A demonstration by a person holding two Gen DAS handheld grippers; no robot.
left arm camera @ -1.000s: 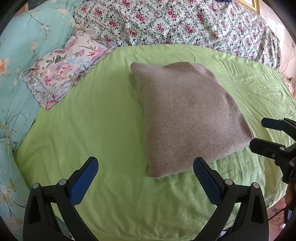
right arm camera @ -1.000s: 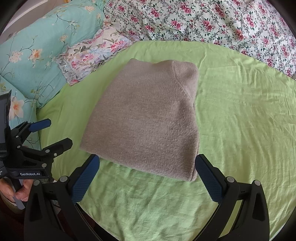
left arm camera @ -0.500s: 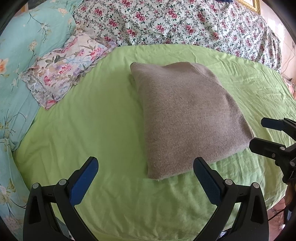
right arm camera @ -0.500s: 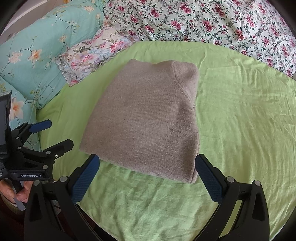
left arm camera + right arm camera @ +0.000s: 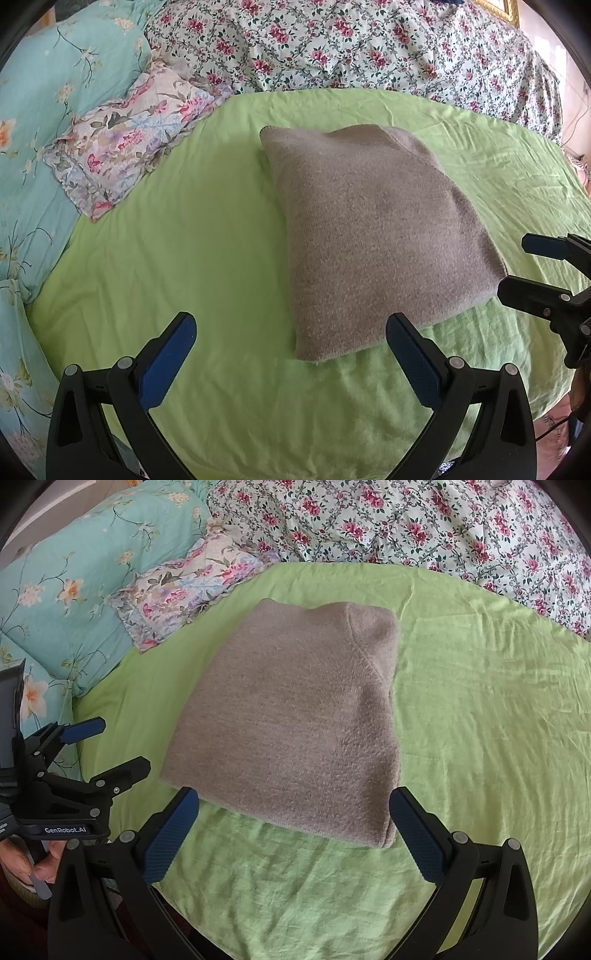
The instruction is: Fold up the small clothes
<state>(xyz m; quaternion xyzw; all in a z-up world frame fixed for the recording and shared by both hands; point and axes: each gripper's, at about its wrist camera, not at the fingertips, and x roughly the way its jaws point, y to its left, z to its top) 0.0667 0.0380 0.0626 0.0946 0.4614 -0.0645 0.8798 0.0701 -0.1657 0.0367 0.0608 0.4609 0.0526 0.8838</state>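
Observation:
A grey-brown knitted garment (image 5: 373, 236) lies folded into a thick rectangle on the green sheet (image 5: 192, 258); it also shows in the right wrist view (image 5: 291, 723). My left gripper (image 5: 291, 332) is open and empty, held just short of the garment's near left corner. My right gripper (image 5: 295, 808) is open and empty, its jaws either side of the garment's near edge and above it. The right gripper shows at the right edge of the left wrist view (image 5: 532, 269), and the left gripper shows at the left of the right wrist view (image 5: 110, 746).
A small floral pillow (image 5: 122, 144) lies at the back left of the sheet. A turquoise floral quilt (image 5: 33, 122) runs along the left side. A rose-print cover (image 5: 351, 48) lies across the back. The bed's edge drops off at the near right (image 5: 554, 398).
Both grippers have edged slightly closer to the garment. The garment has not moved.

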